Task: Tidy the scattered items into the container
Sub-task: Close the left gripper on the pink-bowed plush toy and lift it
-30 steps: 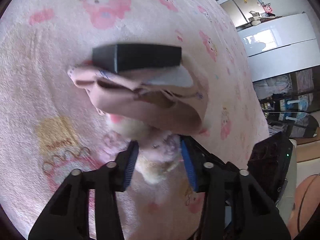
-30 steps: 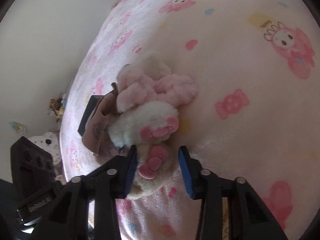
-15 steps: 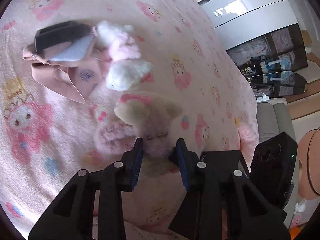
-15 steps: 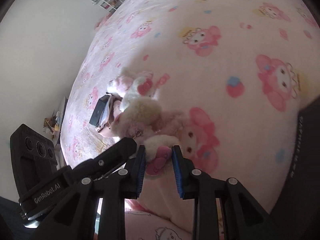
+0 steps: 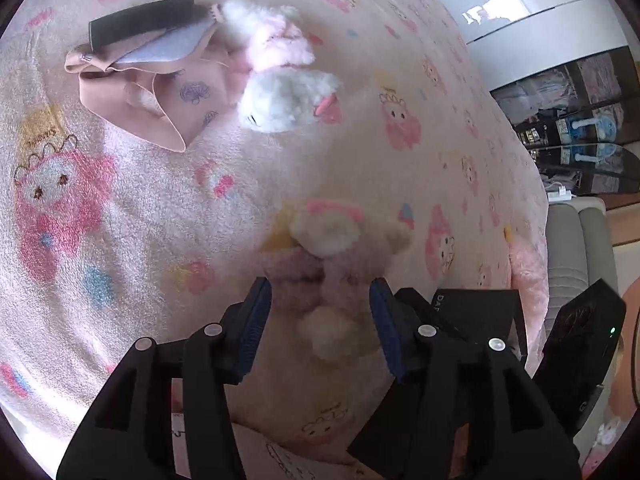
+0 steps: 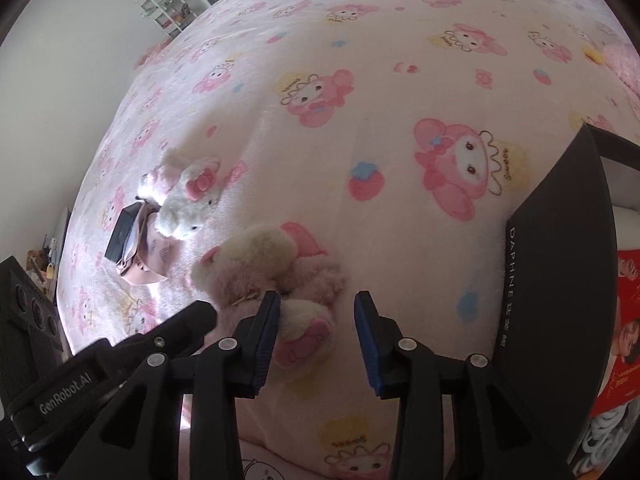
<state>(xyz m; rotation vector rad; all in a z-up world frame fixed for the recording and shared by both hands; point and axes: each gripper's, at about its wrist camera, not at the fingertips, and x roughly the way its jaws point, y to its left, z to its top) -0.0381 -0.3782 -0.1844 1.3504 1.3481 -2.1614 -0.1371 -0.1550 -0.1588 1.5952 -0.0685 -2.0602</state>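
A cream and pink plush toy (image 5: 332, 256) lies on the pink patterned bed cover, also in the right wrist view (image 6: 264, 268). My left gripper (image 5: 320, 320) is open with the toy's lower part between its jaws. My right gripper (image 6: 316, 328) is open, with the toy's pink foot between its jaws. A white and pink plush cat (image 5: 280, 80) lies farther off, also in the right wrist view (image 6: 184, 200), beside a pink cloth pouch (image 5: 152, 92) and a small black box (image 5: 140, 20). A black container (image 6: 560, 280) marked DAPHNE stands at the right, its corner in the left wrist view (image 5: 472, 304).
The bed cover (image 6: 400, 100) stretches far ahead. A white wall and a shelf (image 6: 168, 8) lie beyond its far left edge. White cabinets and dark shelves (image 5: 560, 80) stand past the bed's right edge. A red printed sheet (image 6: 624, 320) lies behind the container.
Both grippers have opened and let go of the cream and pink plush toy, which now lies on the bed near the black container. One second ago they were at the pouch and toys.
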